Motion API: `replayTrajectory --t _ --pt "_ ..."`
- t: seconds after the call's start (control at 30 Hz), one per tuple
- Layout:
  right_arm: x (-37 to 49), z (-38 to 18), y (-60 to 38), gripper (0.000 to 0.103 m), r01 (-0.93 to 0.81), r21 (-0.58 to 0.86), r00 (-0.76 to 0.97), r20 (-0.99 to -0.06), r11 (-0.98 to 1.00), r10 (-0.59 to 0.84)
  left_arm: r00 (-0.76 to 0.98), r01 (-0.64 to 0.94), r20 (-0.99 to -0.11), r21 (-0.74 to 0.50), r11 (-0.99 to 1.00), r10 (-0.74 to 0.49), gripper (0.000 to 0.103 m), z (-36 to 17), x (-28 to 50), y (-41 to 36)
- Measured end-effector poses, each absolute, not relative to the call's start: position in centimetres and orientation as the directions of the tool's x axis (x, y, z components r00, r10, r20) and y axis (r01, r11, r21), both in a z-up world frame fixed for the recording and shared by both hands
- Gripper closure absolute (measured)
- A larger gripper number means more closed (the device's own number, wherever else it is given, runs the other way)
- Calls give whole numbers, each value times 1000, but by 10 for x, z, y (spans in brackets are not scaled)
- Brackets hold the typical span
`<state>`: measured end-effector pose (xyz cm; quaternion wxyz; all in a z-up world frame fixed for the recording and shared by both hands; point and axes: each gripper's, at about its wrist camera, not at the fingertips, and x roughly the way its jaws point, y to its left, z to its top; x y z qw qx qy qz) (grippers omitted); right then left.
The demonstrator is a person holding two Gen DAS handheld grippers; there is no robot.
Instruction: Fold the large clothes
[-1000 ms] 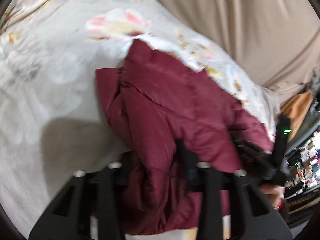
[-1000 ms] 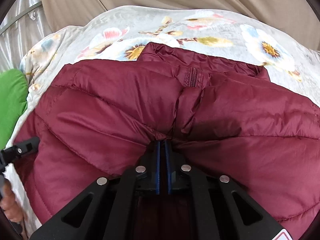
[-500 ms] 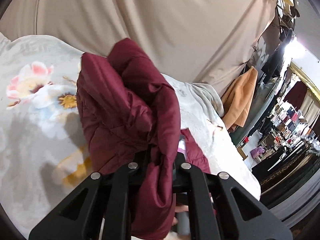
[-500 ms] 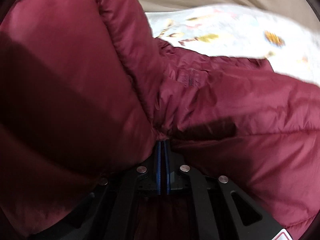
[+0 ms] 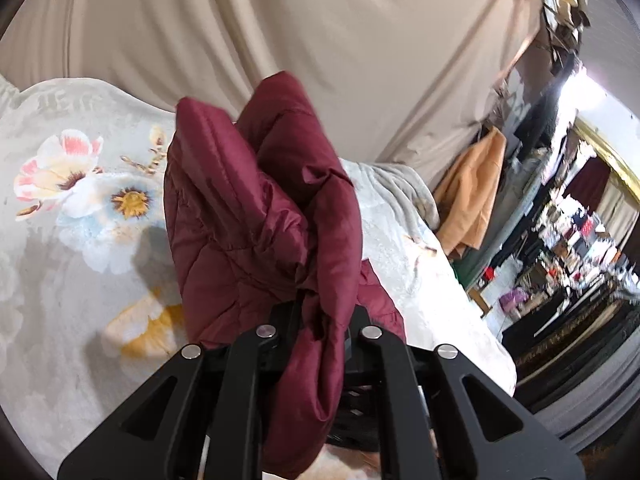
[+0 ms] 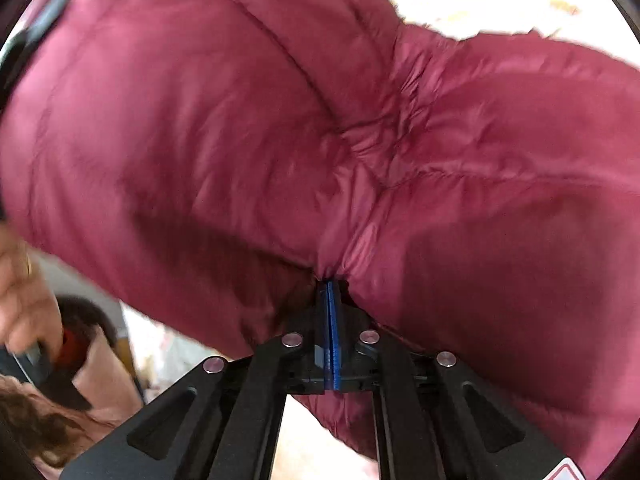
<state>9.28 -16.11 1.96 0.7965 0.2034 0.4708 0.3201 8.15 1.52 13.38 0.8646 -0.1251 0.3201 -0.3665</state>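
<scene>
While a second ago the maroon puffer jacket (image 5: 260, 216) lay spread flat on the floral blanket (image 5: 72, 240), I now see a thick fold of it lifted clear of the bed in my left gripper (image 5: 316, 320), whose jaws are clamped tight on the bunched fabric. The fold stands up in front of the left wrist camera, hiding part of the blanket, with a lower part of the jacket showing just behind the gripper on the right. The view has also swung up from the bed: the beige curtain (image 5: 320, 40) fills the top, and an orange garment (image 5: 472, 192) hangs near the bed's far corner.

In the right wrist view the jacket (image 6: 320, 120) now fills almost the whole picture, where before I could see its collar and zip with blanket beyond. My right gripper (image 6: 330, 280) has its jaws pressed together on a pinch of the quilted fabric, blue pads nearly touching. At the left edge a hand (image 6: 20, 292) shows below the raised jacket, blurred.
</scene>
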Motion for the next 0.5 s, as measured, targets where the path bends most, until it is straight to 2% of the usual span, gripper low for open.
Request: replayTrajectory --t 0.17,0.27,0.37,0.43,0.5 --pt "112 5 -150 103 -326 678 296 -589 659 752 477 604 -514 -397 691 -713 94 125 74 -21" --pt "119 -1 -149 103 -303 715 291 -561 630 775 488 607 -534 -362 708 -691 94 116 80 -43" --pt "113 1 -166 103 -240 756 292 -542 609 788 466 608 -534 -385 694 -705 94 115 88 -52" --pt "92 19 -191 93 -233 736 347 -547 635 762 469 610 -537 -377 697 -701 94 116 91 -55" --pt "58 49 -233 94 -220 661 494 -559 717 666 466 614 -542 -372 697 -699 94 115 94 -58"
